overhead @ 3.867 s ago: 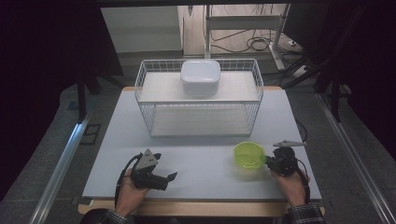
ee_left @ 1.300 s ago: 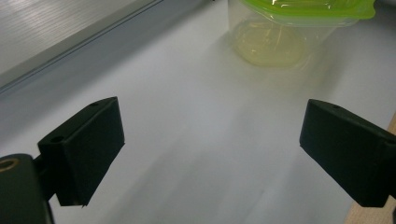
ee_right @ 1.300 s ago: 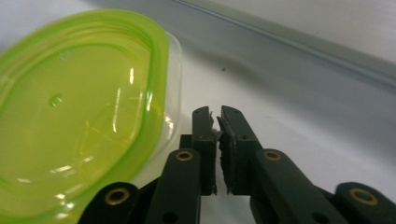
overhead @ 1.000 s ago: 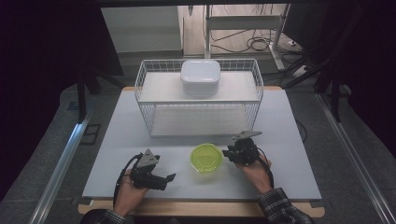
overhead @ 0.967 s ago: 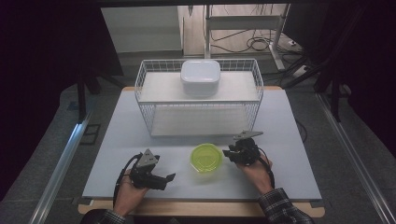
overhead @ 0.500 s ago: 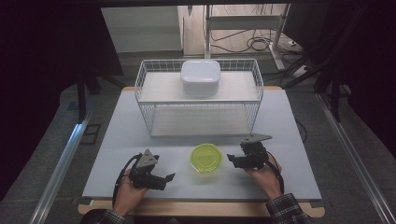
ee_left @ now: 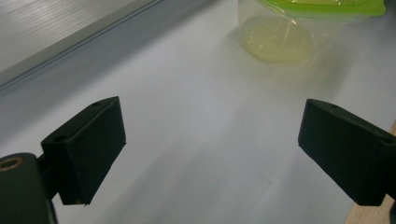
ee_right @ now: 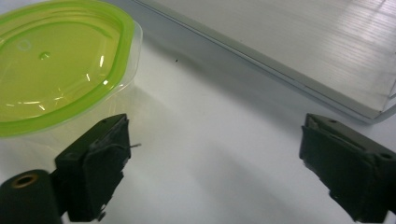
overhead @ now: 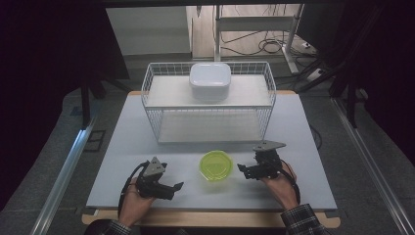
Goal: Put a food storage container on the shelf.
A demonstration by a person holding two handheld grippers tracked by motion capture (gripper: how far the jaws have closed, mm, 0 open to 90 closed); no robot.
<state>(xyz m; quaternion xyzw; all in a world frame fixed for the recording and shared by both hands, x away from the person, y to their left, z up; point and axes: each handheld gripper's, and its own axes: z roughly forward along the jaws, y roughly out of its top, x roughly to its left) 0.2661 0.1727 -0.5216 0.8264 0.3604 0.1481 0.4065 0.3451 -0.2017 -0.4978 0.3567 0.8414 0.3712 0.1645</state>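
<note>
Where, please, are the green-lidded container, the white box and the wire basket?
Container point(overhead: 216, 165), high view, middle of its green lid.
White box point(overhead: 210, 79), high view, centre of its top.
Wire basket point(overhead: 210, 109), high view, front top rim.

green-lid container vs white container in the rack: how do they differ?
Colour: the green-lidded container has a clear body and a translucent lime lid; the white container is opaque white all over.
Shape: the green-lidded container looks round from above; the white container is a rounded rectangle and looks larger.
Place: the green-lidded container sits on the table between the two grippers; the white container rests on the top shelf of the wire rack.
Both are lidded and upright.
</note>
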